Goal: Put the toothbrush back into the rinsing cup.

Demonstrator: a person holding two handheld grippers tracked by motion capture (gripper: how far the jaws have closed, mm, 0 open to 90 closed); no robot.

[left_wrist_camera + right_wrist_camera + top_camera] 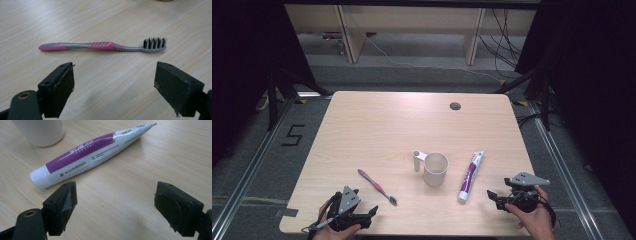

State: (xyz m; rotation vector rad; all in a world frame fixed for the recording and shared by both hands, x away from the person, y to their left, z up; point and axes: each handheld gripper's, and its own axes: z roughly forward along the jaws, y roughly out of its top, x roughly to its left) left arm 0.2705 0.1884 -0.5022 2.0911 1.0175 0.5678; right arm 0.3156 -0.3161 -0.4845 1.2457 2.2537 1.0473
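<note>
I'm lining up: both fingers spread, empty; left gripper must advance toward one o'clock onto the toothbrush.

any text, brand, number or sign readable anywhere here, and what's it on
"5": black tape figure on the floor left of the table.
Toothpaste tube: light characters on its purple band, too blurred to read.
Same tube: small dark print lines and a round logo on the white part, too small to read.
Toothbrush: no readable marking.
Mug: no marking seen.
</note>
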